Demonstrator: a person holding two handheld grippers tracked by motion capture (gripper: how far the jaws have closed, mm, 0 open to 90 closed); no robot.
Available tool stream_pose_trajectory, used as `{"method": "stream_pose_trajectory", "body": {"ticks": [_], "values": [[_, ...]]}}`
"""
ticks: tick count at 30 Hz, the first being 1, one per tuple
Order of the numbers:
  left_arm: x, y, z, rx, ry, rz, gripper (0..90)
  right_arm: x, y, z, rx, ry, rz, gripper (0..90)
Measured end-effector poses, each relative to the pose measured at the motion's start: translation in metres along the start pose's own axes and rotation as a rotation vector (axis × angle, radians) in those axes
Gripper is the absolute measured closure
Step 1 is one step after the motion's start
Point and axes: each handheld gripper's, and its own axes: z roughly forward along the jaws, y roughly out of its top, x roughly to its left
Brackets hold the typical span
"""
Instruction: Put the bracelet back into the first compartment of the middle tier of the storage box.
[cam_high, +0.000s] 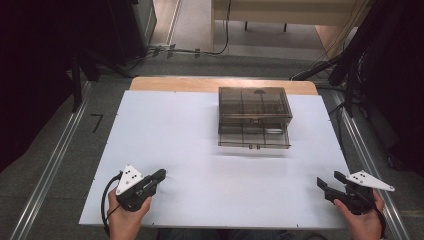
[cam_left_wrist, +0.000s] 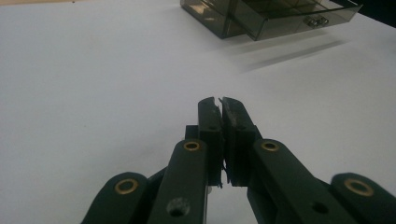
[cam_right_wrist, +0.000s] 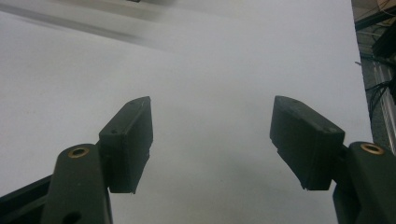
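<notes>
A white table (cam_high: 175, 150) carries a smoky transparent two-drawer box (cam_high: 254, 117) toward its far side.

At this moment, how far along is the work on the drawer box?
Barely begun. The drawer box sits mid-table with its bottom drawer slightly out. Nothing is in hand: the left gripper is shut on nothing, the right gripper open, both near the table's front edge. Everything remains.

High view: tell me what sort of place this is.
Probably a lab or workshop set up for recording manipulation. A white table carries a smoky clear drawer box, metal floor rails run along both sides, and cables trail over the floor beyond.
</notes>
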Motion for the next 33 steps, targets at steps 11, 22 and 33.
{"method": "stream_pose_trajectory", "body": {"ticks": [11, 22, 33], "values": [[-0.011, 0.015, 0.010, -0.025, -0.033, 0.015, 88.0, 0.000, 0.000, 0.000, 0.004, 0.003, 0.003, 28.6], [-0.023, 0.030, 0.027, -0.031, -0.069, 0.028, 88.0, -0.001, 0.000, 0.001, 0.005, 0.004, 0.005, 28.6], [-0.026, 0.037, 0.037, -0.024, -0.096, 0.015, 88.0, -0.001, 0.000, 0.001, 0.008, 0.003, 0.004, 28.6]]}}
